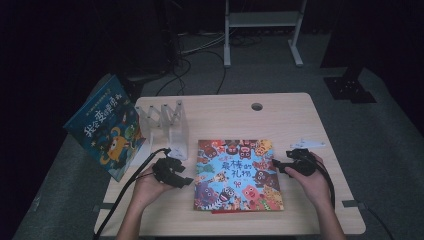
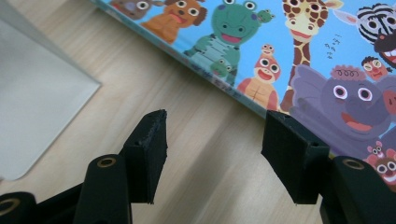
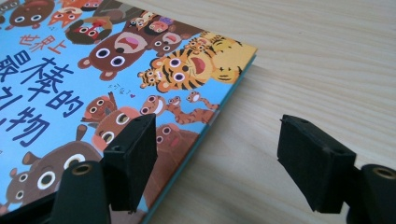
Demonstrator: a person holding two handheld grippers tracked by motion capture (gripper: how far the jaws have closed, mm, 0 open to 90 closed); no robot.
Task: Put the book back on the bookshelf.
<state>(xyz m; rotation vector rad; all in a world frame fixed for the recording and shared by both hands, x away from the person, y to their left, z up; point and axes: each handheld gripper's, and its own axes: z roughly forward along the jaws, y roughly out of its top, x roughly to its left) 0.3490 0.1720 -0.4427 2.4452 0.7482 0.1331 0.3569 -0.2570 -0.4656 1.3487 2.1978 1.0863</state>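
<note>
A picture book (image 1: 237, 175) with cartoon animals on a blue cover lies flat in the middle of the wooden table (image 1: 295, 120). My left gripper (image 1: 188, 181) sits just off the book's left edge, pointing at it. In the left gripper view it (image 2: 212, 149) is open above bare wood, and its right jaw reaches the book's (image 2: 299, 46) edge. My right gripper (image 1: 275, 163) is at the book's right edge. In the right gripper view it (image 3: 217, 158) is open astride that edge, one jaw over the cover (image 3: 93, 70) and one over the table. Neither holds anything.
A clear plastic book rack (image 1: 167, 122) stands at the back left of the table, and its base (image 2: 32, 107) lies close to my left gripper. A second blue book (image 1: 106, 127) leans at the table's left side. A small white object (image 1: 307, 144) lies behind my right hand.
</note>
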